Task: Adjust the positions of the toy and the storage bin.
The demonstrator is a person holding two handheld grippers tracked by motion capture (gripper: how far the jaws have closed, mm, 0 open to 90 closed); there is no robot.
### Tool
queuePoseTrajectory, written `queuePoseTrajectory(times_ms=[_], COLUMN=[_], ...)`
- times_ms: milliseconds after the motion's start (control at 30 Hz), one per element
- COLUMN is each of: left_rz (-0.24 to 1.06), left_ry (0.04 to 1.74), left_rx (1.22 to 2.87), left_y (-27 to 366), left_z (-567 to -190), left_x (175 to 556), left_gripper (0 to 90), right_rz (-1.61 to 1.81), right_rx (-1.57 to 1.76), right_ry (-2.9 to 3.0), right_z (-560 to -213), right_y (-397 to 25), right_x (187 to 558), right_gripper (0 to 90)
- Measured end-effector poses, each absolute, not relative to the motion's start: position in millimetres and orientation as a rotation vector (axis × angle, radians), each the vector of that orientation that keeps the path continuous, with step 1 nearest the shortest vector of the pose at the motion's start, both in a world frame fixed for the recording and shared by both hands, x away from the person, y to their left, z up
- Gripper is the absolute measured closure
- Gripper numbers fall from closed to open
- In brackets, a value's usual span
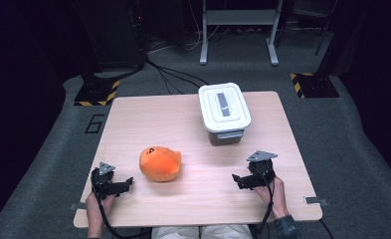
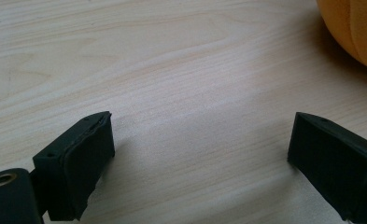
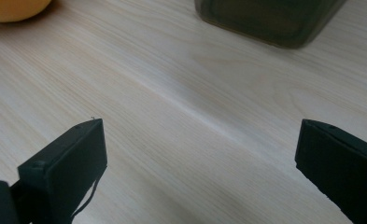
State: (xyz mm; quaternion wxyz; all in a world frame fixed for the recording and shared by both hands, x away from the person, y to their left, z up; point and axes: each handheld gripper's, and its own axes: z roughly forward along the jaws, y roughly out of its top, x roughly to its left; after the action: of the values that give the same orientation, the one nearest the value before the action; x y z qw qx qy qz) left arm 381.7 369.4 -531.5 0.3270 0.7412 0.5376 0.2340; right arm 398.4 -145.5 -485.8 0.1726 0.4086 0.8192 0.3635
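Wooden table [image 1: 193, 194] bears a lidded grey bin [image 1: 224, 112], contents hidden; orange plush [image 1: 160, 164]; both tongs [image 1: 127, 183] [image 1: 237, 179] released

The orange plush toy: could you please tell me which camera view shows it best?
The high view: the whole orange plush toy lies on the table. The left gripper view catches its edge at the top right; the right gripper view shows a sliver at the top left.

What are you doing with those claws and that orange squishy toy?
A person sits at a wooden table holding a claw in each hand. The left claw rests near the orange plush toy, open and not touching it. The right claw is open too, in front of a closed box with a white lid. Nothing is picked up.
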Motion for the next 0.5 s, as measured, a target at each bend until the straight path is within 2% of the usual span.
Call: queuePoseTrajectory(times_ms=[500], left_rz=[0.613], left_ry=[1.408], left_rx=[1.941], left_y=[369], left_z=[-531], left_x=[382], left_gripper=[7.1], right_rz=[1.081], right_rx=[1.050], right_ry=[2.389], right_z=[-468], right_y=[-106], right_x=[403], right_gripper=[1.3])
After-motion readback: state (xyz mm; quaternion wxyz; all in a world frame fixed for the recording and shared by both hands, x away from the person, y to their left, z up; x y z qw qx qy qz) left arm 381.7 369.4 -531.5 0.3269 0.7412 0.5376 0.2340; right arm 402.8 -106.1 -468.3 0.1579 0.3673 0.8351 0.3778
